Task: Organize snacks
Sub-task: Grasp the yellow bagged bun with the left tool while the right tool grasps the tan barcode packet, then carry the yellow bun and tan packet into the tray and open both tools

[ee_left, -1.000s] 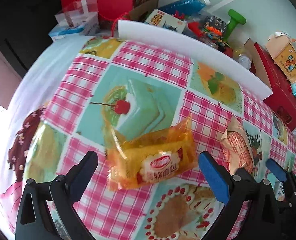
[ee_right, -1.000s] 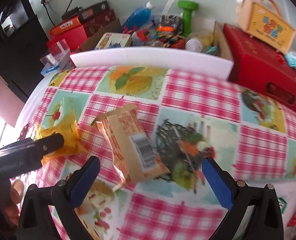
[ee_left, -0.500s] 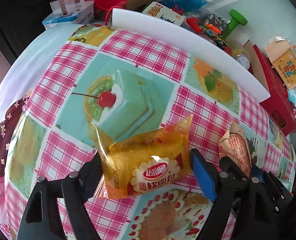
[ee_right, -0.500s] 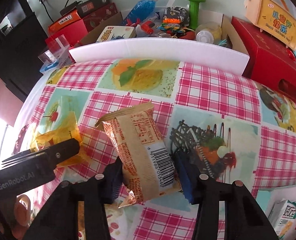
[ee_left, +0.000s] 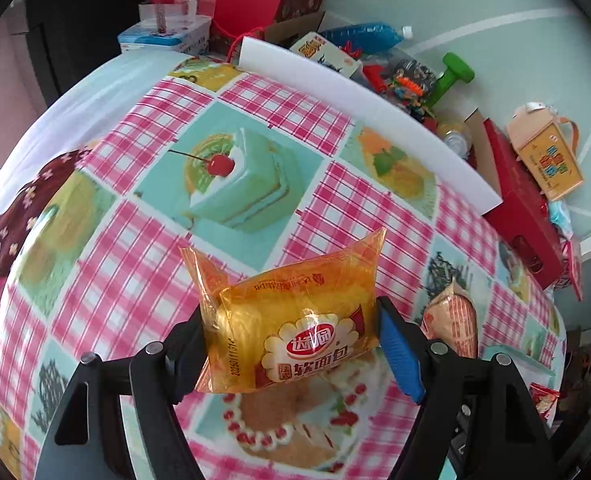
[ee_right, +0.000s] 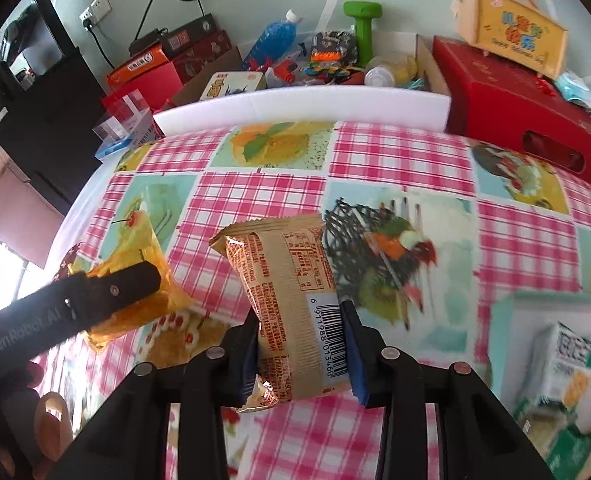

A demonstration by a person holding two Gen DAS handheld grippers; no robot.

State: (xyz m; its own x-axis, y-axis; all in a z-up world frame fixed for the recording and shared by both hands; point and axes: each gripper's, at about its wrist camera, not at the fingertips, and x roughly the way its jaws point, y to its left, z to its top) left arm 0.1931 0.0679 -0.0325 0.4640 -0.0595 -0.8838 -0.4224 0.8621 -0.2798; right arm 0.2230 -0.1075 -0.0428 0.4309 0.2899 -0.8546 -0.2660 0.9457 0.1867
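Now you're gripping the yellow bread pack [ee_left: 295,328] in your left gripper [ee_left: 291,344], jaws having just closed on it, and pinching the tan pack [ee_right: 291,308] in your right gripper [ee_right: 299,348], both above the tablecloth [ee_left: 143,240]; behind, a cardboard box [ee_right: 423,60] is holding toys [ee_right: 327,56].

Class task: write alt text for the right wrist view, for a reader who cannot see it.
The right claw grips a tan snack packet, barcode facing the camera, above a pink checked tablecloth printed with desserts. At left, the left claw holds an orange bread packet. Boxes, bottles and toys crowd the far edge behind a white foam strip.
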